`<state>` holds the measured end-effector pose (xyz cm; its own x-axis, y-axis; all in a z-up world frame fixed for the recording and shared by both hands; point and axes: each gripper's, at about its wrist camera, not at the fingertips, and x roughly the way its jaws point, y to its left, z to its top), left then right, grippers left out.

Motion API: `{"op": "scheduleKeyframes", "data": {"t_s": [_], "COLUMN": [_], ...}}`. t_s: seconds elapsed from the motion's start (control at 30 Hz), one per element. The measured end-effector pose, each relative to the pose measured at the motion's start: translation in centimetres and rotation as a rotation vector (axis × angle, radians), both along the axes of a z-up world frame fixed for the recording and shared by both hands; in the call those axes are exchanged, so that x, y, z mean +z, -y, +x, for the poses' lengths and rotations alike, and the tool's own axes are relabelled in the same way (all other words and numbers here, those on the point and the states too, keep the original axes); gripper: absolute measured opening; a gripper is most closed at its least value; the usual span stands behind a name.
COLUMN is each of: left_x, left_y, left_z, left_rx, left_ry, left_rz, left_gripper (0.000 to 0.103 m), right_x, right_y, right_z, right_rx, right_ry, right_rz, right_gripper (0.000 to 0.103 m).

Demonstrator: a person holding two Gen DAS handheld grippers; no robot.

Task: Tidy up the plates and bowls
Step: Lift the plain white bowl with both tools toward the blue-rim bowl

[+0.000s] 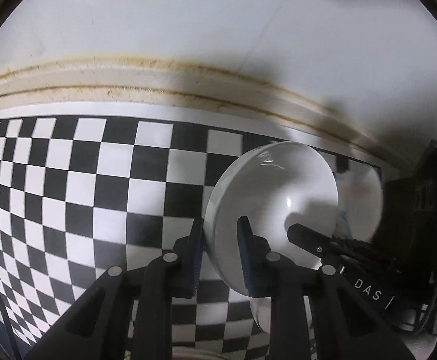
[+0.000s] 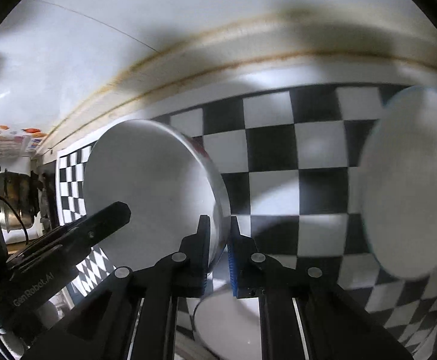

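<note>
Left wrist: glossy round white bowl (image 1: 272,192), rim pinched, tilted.

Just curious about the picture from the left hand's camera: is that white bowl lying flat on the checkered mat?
No, the white bowl is tipped on edge, its rim clamped by the left gripper above the checkered mat.

We hold our left black two-finger gripper (image 1: 220,240) and right black two-finger gripper (image 2: 220,240) side by side, each narrowed with blue pads pinching a rim.

Two close wrist views, shared bowl (image 1: 271,192).
</note>
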<state>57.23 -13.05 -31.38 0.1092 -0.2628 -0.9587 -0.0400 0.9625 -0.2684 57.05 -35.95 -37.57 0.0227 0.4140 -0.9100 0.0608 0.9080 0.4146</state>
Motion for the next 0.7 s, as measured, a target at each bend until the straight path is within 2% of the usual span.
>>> {"op": "scheduleKeyframes", "data": {"t_s": [0.17,0.4,0.57,0.7], "left_x": [4.3,7.4,8.1,7.4], "left_y": [-0.1,3.2,4.8,6.3], "left_z": [-3.0,-8.4,-12.7,-15.9], "left_rx": [-0.042,-0.115,-0.185,-0.240], "left_ry": [0.066,0.101,0.110,0.086], "left_rz": [-0.024,-0.064,-0.063,-0.052], "left_gripper": [0.019,0.020,0.020,0.020], "right_x": [5.0,10.1,11.8,11.7], "right_y": [1.1,3.8,5.5,7.1], "right_z": [-3.3,-10.1,-15.9,-20.2], "right_rx": [0.003,-0.041,-0.072,-0.092], "right_ry": [0.072,0.134,0.147,0.137], "right_rz": [-0.009,-0.002,-0.009,-0.018], "right_gripper": [0.012,0.012,0.012,0.012]}}
